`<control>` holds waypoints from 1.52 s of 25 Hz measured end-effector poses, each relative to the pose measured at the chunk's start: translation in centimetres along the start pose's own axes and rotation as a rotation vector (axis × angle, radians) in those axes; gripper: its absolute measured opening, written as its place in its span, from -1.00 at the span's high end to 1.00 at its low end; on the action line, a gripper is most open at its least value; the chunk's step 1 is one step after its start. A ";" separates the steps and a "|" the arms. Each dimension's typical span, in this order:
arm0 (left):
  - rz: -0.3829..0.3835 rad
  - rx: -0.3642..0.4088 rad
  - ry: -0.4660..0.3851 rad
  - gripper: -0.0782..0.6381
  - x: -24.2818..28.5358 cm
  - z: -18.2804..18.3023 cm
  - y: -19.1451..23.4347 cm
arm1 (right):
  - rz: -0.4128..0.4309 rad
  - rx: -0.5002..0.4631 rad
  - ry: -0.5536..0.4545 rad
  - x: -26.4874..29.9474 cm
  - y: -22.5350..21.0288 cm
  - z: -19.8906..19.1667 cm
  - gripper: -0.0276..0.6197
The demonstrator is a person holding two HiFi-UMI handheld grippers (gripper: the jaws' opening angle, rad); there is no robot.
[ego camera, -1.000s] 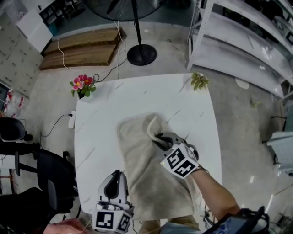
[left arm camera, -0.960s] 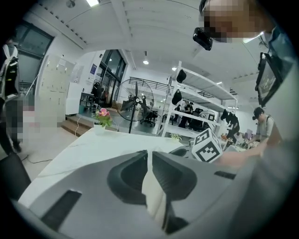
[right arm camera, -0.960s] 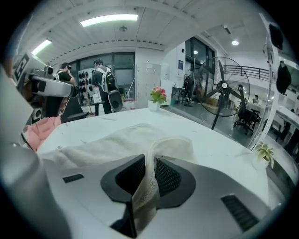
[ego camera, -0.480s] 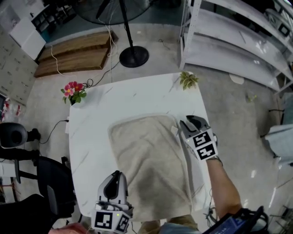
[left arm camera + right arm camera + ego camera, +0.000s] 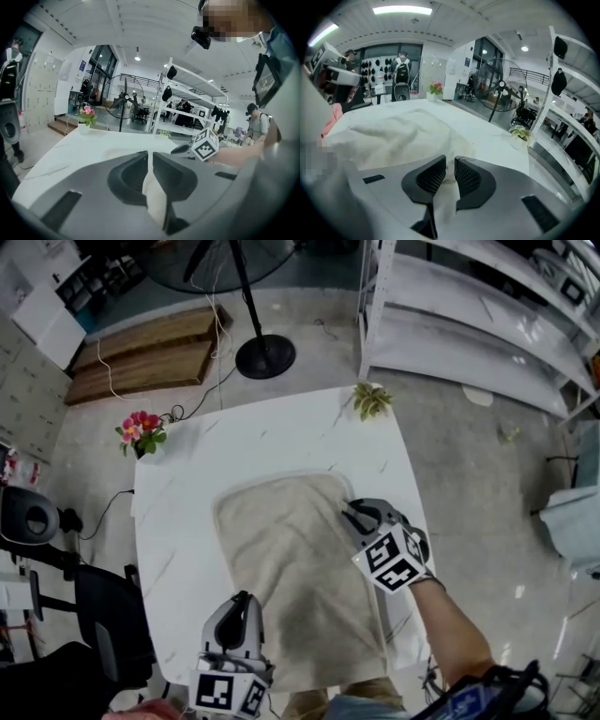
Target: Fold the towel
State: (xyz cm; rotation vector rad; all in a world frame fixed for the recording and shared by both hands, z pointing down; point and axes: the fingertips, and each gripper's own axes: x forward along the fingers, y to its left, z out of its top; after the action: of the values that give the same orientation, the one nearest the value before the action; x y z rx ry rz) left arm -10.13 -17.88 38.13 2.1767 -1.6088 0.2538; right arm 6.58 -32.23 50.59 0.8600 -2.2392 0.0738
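A beige towel [image 5: 291,568] lies spread flat on the white marble table [image 5: 178,484]. My left gripper [image 5: 241,600] sits at the towel's near left corner, shut on the cloth; the fabric [image 5: 154,197] shows pinched between its jaws [image 5: 149,157]. At the towel's right edge, near the far right corner, is my right gripper [image 5: 352,513]. Its jaws [image 5: 450,165] have just been closing, and a fold of towel [image 5: 393,136] stands between them, gripped. Its marker cube [image 5: 205,144] shows in the left gripper view.
A pot of pink flowers [image 5: 141,427] stands at the table's far left corner and a small green plant [image 5: 372,399] at the far right corner. A fan stand [image 5: 264,354], wooden boards [image 5: 150,352] and metal shelving [image 5: 469,315] lie beyond. A black chair [image 5: 103,615] stands at the left.
The right gripper carried the folded-over far right corner out to the right, so the towel now lies flat, then drew slightly nearer along the edge. The left gripper stayed at its corner.
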 end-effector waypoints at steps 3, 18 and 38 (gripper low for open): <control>0.019 0.001 0.019 0.68 -0.2 -0.5 0.6 | -0.012 -0.017 0.076 1.2 -0.8 -2.4 0.76; 0.063 -0.026 0.050 0.68 -0.1 -2.1 2.3 | -0.119 -0.011 -0.059 0.5 -6.7 2.0 0.87; 0.126 -0.027 -0.004 0.68 -2.4 -2.3 3.5 | -0.053 -0.031 -0.065 4.4 -6.5 3.5 0.73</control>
State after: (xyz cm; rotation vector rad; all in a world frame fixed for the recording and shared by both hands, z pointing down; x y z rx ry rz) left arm -13.96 -15.61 40.04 2.0597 -1.7436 0.2634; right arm 6.10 -40.79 49.62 0.9166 -2.2699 -0.0141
